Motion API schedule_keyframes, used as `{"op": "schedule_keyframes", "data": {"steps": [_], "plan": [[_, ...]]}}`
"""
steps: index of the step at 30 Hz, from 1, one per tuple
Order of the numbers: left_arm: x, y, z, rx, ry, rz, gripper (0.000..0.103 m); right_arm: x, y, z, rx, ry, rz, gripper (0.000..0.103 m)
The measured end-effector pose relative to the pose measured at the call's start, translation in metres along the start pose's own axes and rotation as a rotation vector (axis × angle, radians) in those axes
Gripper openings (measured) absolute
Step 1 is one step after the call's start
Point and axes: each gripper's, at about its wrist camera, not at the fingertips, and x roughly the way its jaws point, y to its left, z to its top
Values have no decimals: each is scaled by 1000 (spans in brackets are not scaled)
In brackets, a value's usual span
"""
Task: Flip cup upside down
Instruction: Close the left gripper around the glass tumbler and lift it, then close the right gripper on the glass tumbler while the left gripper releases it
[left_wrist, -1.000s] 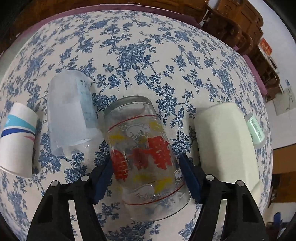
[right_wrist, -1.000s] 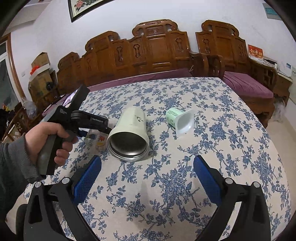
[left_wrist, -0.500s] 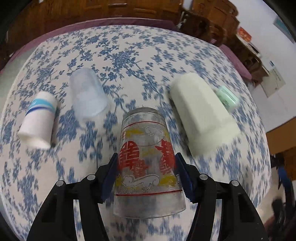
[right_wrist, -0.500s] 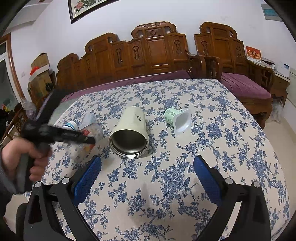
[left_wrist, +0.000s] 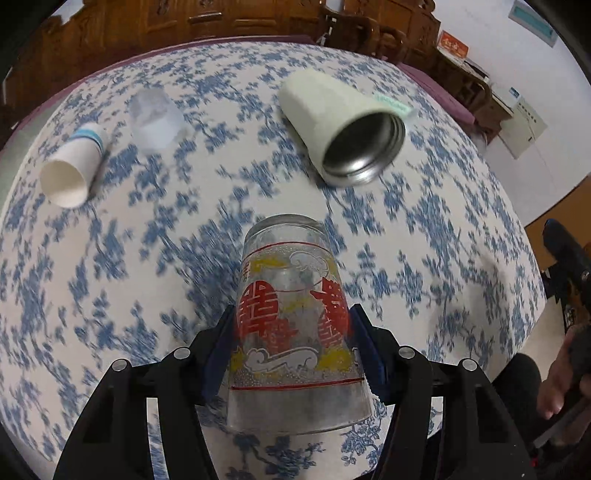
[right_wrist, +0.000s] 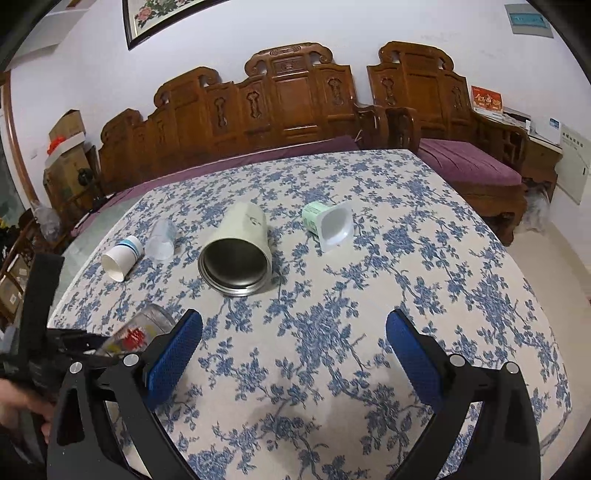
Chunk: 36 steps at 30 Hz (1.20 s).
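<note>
A: Left gripper (left_wrist: 291, 328) status?

B: Clamped on the glass (left_wrist: 291, 325). Blue pads (left_wrist: 221, 350) press its sides around the red print, lower centre of the left wrist view. Glass is in the air over the tablecloth (left_wrist: 110, 258), near the table's front edge. It touches nothing but the pads.

A: Which way does it lie?

B: Long axis runs straight out along the fingers. Wide mouth is toward the camera, narrow base points away and slightly down at the cloth. So it's roughly on its side, tilted, not yet mouth-down. In the right wrist view the same glass (right_wrist: 136, 332) shows at lower left, base pointing toward frame centre.

A: Right gripper (right_wrist: 295, 358)?

B: Jaws wide apart, nothing between them. It hovers over the cloth at the front of the table, well apart from the glass. Left hand is the one on the job.

A: So the next move?

B: My read: the wrist has to roll or pitch so the mouth ends up facing the cloth, then lower. The flip is partway at best. Bare cloth lies under the glass.

A: Neighbours in the way?

B: Steel mug (left_wrist: 343, 125) on its side, upper right. Paper cup (left_wrist: 74, 166) and clear plastic cup (left_wrist: 155, 118) on their sides, upper left. Yogurt pot (right_wrist: 328, 225) sits beyond the mug. All well apart from the glass.
</note>
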Motion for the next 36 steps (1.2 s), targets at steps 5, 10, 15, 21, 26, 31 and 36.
{"op": "schedule_keyframes", "data": {"steps": [5, 10, 15, 21, 26, 31, 36], "plan": [[3, -6, -8, 23, -11, 36, 58, -5, 1, -2, -6, -3, -8, 100], [-7, -1, -11, 21, -55, 38, 59, -10, 9, -2, -25, -5, -15, 100], [-28, 12, -21, 10, -121, 51, 59, -14, 26, 2, -67, -5, -15, 100], [-65, 44, -36, -43, -228, 70, 64, -11, 57, 7, -115, 1, 10, 100], [-92, 66, -45, -68, -317, 126, 79, -1, 93, 11, -161, 28, 48, 100], [-111, 84, -51, -91, -405, 205, 95, 9, 124, 11, -204, 62, 83, 100], [-111, 101, -60, -103, -415, 226, 95, 26, 139, 7, -212, 126, 112, 100]]}}
